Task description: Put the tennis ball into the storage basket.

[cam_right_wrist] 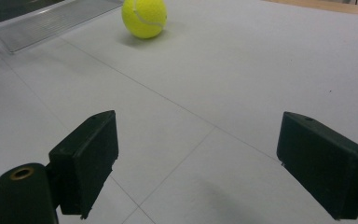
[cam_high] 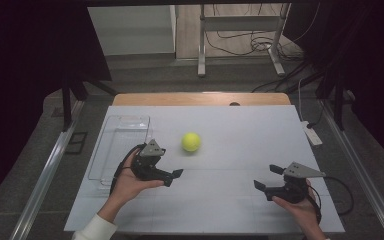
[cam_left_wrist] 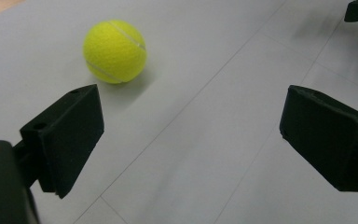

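Note:
A yellow-green tennis ball (cam_high: pixel 191 142) rests on the white table sheet (cam_high: pixel 240 130), slightly left of centre. My left gripper (cam_high: pixel 174 177) is held low just in front and left of the ball, open and holding nothing. In the left gripper view the ball (cam_left_wrist: pixel 115 51) lies beyond the left jaw, outside the gap of the gripper (cam_left_wrist: pixel 191 121). My right gripper (cam_high: pixel 266 177) hovers at the front right, open and holding nothing. The right gripper view shows the ball (cam_right_wrist: pixel 144 17) far ahead of the gripper (cam_right_wrist: pixel 198 154).
A clear plastic tray (cam_high: pixel 127 117) lies on the sheet's left side, behind my left hand, seen also as the tray (cam_right_wrist: pixel 51 18) beside the ball. A white power strip (cam_high: pixel 312 133) sits off the right edge. The wooden table edge (cam_high: pixel 200 98) runs along the back.

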A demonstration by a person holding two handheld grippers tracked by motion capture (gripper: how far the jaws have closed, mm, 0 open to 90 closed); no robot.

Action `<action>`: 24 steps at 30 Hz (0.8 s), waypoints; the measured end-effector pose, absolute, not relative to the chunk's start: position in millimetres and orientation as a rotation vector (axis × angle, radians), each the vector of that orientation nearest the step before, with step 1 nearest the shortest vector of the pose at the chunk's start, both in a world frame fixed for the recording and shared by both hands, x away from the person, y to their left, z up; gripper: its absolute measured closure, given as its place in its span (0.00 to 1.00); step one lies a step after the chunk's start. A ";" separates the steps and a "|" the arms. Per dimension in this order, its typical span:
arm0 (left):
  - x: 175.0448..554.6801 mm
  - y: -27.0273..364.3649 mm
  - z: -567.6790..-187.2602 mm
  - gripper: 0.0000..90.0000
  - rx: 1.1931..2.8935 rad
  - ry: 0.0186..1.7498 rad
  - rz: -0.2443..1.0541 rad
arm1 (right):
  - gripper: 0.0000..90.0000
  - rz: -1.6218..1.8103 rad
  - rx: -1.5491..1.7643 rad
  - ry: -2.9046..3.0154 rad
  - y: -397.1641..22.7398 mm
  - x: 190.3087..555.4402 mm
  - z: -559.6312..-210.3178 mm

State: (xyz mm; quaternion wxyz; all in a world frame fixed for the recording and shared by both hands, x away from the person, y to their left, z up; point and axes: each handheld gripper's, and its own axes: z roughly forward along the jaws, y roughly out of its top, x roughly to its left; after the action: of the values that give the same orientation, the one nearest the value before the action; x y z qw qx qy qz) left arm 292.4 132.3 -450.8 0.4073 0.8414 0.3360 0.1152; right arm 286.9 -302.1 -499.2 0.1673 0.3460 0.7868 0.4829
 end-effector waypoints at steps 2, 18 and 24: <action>292.6 131.3 -450.1 0.08 2.124 0.845 0.293 | 0.14 1.372 0.982 2.238 -302.0 286.9 -498.9; 306.4 118.6 -450.7 0.08 2.159 0.817 0.261 | 0.14 1.363 0.989 2.235 -304.4 286.0 -500.0; 310.1 115.9 -450.3 0.08 2.165 0.814 0.256 | 0.14 1.357 0.994 2.232 -303.8 285.4 -500.6</action>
State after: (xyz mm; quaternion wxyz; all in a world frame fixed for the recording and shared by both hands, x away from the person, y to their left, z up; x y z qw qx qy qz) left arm 310.1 115.9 -450.3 0.3958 0.8543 0.3213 0.1011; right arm 285.4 -303.8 -500.6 0.1723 0.3503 0.7867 0.4782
